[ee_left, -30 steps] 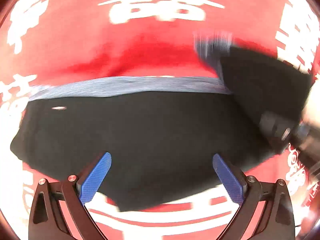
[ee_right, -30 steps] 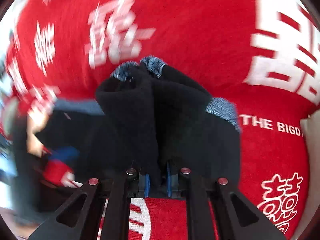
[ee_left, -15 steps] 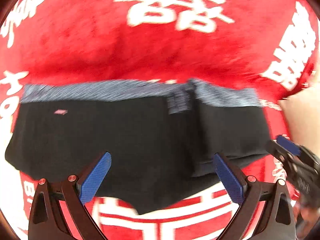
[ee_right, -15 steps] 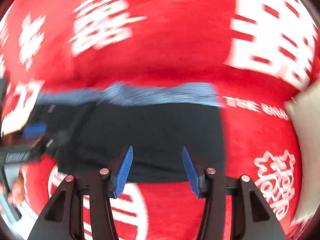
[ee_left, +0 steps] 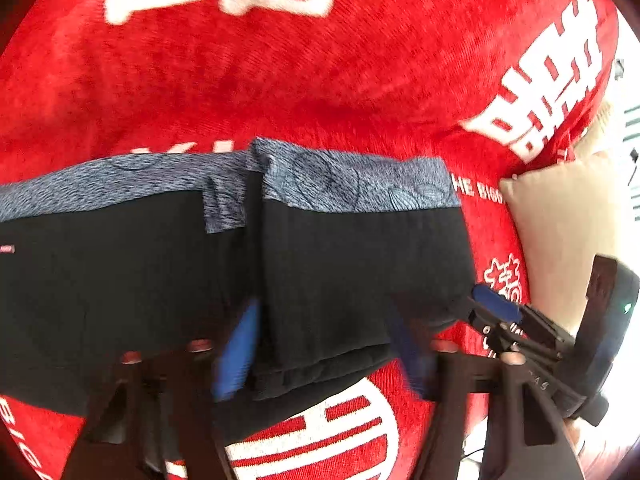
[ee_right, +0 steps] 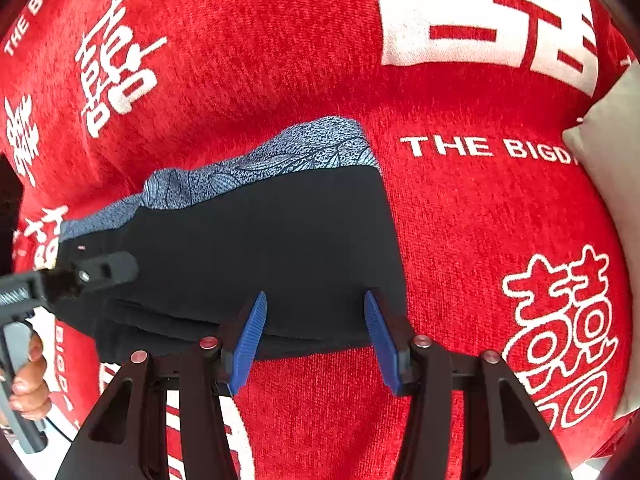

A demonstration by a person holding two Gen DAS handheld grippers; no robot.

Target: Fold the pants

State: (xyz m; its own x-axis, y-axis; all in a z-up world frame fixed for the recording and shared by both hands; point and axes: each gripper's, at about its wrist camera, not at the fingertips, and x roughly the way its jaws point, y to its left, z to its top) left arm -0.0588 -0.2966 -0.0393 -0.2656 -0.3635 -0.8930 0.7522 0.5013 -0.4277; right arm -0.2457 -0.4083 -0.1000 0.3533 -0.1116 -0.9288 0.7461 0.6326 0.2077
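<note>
**Mara:** Red cloth (ee_right: 460,216) with white lettering covered the whole surface, and a cream cushion (ee_left: 560,232) sat at its right edge. What had changed on it?

**Ivo:** A second earlier the right gripper (ee_right: 316,336) had been clamped on a bunched end of the pants (ee_right: 260,240) and held it up. Its jaws then opened, and that end lay flat over the rest, the patterned blue-grey waistband (ee_left: 352,184) doubled along the far edge.

**Mara:** So one fold was laid?

**Ivo:** I'd judge so. The pants made a shorter, layered black block near the middle of the cloth, with the overlap edge visible in the left wrist view.

**Mara:** And the right jaws afterwards?

**Ivo:** About half open and empty, with the near hem of the pants lying between and just beyond the blue pads (ee_right: 250,340); no pad pressed on it.

**Mara:** The left gripper (ee_left: 320,344)?

**Ivo:** It had been wide open, and its jaws had just been closing. They straddled the near edge of the folded-over layer, so fabric was between them. The pads were too blurred for me to say whether they had bitten on it.

**Mara:** Another fold next?

**Ivo:** Probably, if that grip took.
</note>
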